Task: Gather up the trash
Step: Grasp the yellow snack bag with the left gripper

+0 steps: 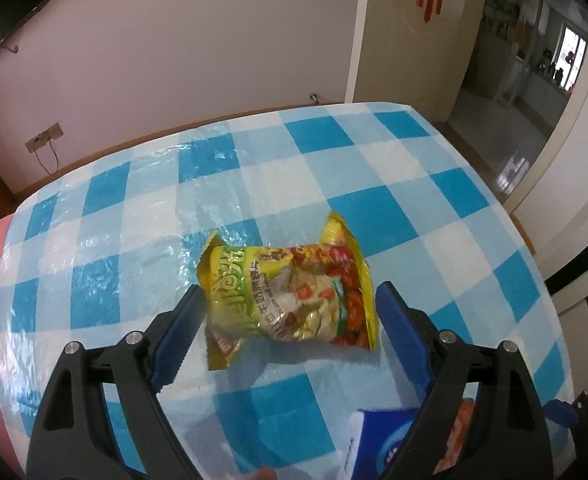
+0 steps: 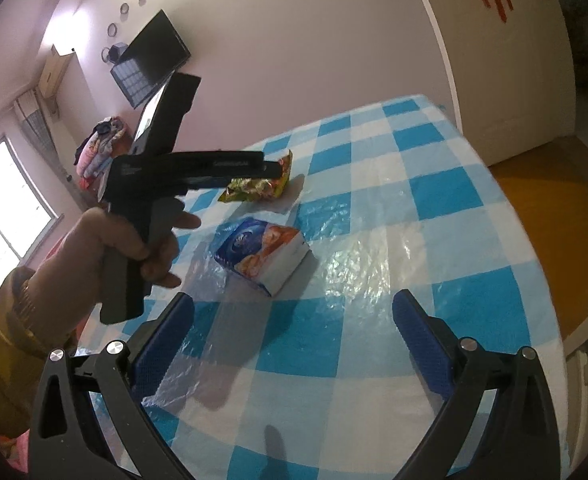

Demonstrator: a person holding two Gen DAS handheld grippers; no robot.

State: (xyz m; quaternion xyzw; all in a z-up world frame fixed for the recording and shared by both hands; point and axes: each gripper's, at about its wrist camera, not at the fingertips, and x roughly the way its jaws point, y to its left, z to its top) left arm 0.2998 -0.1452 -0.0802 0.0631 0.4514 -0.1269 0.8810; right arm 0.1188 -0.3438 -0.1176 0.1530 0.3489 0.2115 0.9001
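The left gripper [image 1: 290, 300] stands wide, its 2 blue pads flanking a yellow wrapper [image 1: 290, 296] that lies crumpled on the checked table [image 1: 373, 184]. The left pad [image 1: 174, 344] looks close to the wrapper's edge; contact cannot be confirmed. The right pad sits apart. Nothing is grasped. The right gripper [image 2: 294, 340] is likewise released and empty, hovering over the table short of a blue box [image 2: 262, 256], which lies just beside the wrapper.

Recommendation: lower the left gripper until both pads bracket the wrapper's bulged middle, then close slowly. The foil is light and slippery; a pinch on the flared end would likely slide off.
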